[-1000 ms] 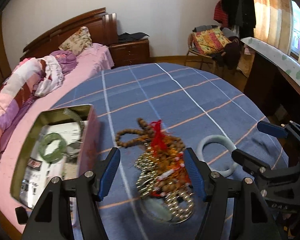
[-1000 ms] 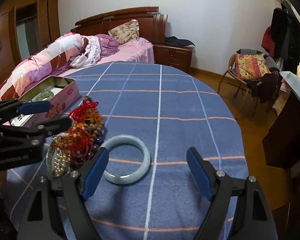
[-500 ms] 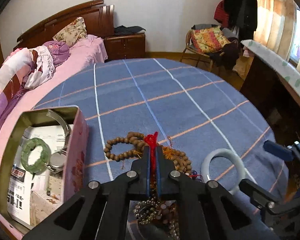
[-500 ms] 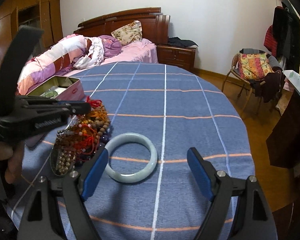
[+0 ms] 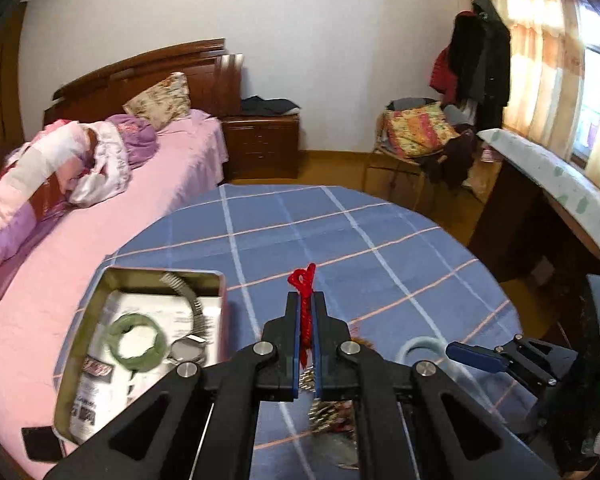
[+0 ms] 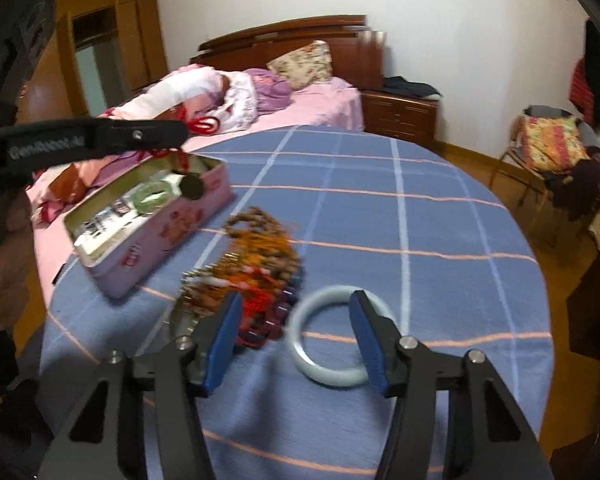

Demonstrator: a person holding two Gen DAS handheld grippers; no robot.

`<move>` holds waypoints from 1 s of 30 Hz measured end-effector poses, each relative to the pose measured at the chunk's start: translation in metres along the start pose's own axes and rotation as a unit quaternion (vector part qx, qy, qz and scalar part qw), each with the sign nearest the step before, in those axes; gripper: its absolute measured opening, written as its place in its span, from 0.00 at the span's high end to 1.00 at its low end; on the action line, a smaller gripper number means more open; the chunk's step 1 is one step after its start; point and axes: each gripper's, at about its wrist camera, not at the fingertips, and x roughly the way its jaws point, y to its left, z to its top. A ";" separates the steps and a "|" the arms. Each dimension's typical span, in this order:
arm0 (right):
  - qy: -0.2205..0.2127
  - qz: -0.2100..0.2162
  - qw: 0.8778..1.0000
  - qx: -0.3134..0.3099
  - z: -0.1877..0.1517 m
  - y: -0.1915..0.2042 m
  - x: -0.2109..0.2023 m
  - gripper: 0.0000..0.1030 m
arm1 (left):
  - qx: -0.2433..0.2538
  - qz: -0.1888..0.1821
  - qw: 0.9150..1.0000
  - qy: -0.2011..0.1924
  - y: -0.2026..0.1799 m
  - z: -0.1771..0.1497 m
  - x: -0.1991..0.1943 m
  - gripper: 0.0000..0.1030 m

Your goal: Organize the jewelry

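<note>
My left gripper (image 5: pixel 306 300) is shut on a red cord (image 5: pixel 305 280) whose knot sticks out past the pads. In the right wrist view that left gripper (image 6: pixel 180 132) hovers above the open pink tin (image 6: pixel 156 252), and a dark round pendant (image 6: pixel 192 186) hangs from the cord. A tangled pile of beaded strands (image 6: pixel 260 248) lies on the blue checked cloth. Beside it lies a pale jade bangle (image 6: pixel 332 376). My right gripper (image 6: pixel 296 300) is over the bangle with its jaws closing; its pads (image 6: pixel 370 336) do not press on it.
The tin (image 5: pixel 80 320) holds a green bangle (image 5: pixel 138 342) and a metal watch band. The round table (image 5: pixel 340 232) stands against a pink bed (image 5: pixel 100 200). A chair (image 5: pixel 416 136) with cushions stands beyond. A hand (image 6: pixel 0 264) grips the left tool.
My left gripper shut on the red cord and rose, so the pendant now hangs above the tin. My right gripper moved in over the bangle and its jaws narrowed.
</note>
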 end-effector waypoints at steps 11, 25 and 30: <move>0.052 0.060 0.997 -0.010 0.007 0.018 0.034 0.91 | -0.026 0.011 1.000 0.009 0.023 -0.016 0.001 0.97; -0.047 0.052 0.997 -0.010 0.040 0.015 -0.030 0.96 | -0.045 0.022 0.999 -0.020 0.046 -0.007 -0.028 0.97; -0.026 0.036 0.999 -0.030 0.042 0.019 -0.020 0.80 | -0.048 0.022 0.998 -0.021 0.049 -0.007 -0.028 0.97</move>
